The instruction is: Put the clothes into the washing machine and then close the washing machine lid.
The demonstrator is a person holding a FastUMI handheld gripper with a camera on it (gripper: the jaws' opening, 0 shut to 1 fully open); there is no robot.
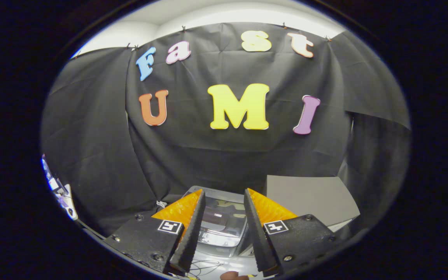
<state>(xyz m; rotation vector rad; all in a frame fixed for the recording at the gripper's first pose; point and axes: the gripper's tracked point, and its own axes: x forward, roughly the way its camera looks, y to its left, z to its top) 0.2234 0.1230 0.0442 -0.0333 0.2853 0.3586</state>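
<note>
The tongs (224, 202) were spread, with a clear gap between the two fingers and nothing held between them. Through that gap, just ahead at twelve o'clock, sat the small grey washing machine with a glossy, clear-looking lid (224, 225); whether that lid was up or down could not be told, since the fingers hid most of it. At about two o'clock from the machine lay a flat grey board (309, 198) on the table, and thin wires (204, 266) trailed on the pale table surface (230, 268) near the finger bases. A small reddish-brown thing (233, 275), perhaps cloth, peeped in at six o'clock between the fingers, too cut off to name. No garment could be clearly made out. Judged from this, the work was at its start: the clothes had to be found first. To do that well, the tongs would need tilting down toward six o'clock, staying wide, closing squarely on a bunched fold, and keeping clear of the wires.
</note>
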